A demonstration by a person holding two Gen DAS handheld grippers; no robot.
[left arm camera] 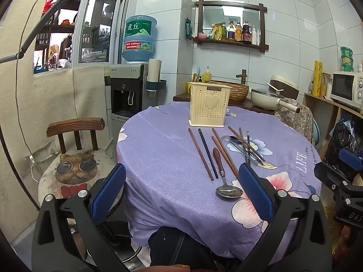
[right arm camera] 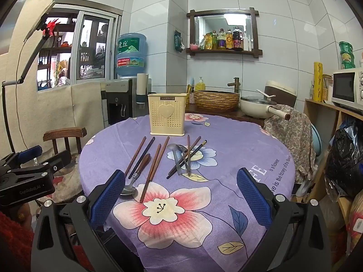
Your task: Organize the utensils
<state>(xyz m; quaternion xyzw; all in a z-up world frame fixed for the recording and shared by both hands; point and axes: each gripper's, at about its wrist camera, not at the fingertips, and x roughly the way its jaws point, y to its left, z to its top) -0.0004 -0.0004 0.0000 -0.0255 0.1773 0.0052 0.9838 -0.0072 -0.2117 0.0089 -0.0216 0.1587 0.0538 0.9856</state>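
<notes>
A cream perforated utensil holder (left arm camera: 209, 104) (right arm camera: 166, 114) stands upright at the far side of the round table. In front of it lie several brown and dark chopsticks (left arm camera: 200, 154) (right arm camera: 154, 165), a wooden-handled spoon (left arm camera: 223, 176) (right arm camera: 136, 174), and steel spoons crossed with more chopsticks (left arm camera: 244, 147) (right arm camera: 183, 158). My left gripper (left arm camera: 182, 188) hovers open over the table's near left edge, nothing between its blue pads. My right gripper (right arm camera: 180, 195) hangs open above the near tablecloth, short of the utensils, and holds nothing. Each gripper shows at the edge of the other's view.
A purple floral tablecloth (left arm camera: 158, 158) (right arm camera: 226, 181) covers the table. A wooden chair with a cat cushion (left arm camera: 77, 165) stands at the left. Behind the table are a water dispenser (left arm camera: 129, 90), a woven basin (right arm camera: 216, 100), a pan (right arm camera: 258, 108) and a cloth-draped chair (right arm camera: 292, 131).
</notes>
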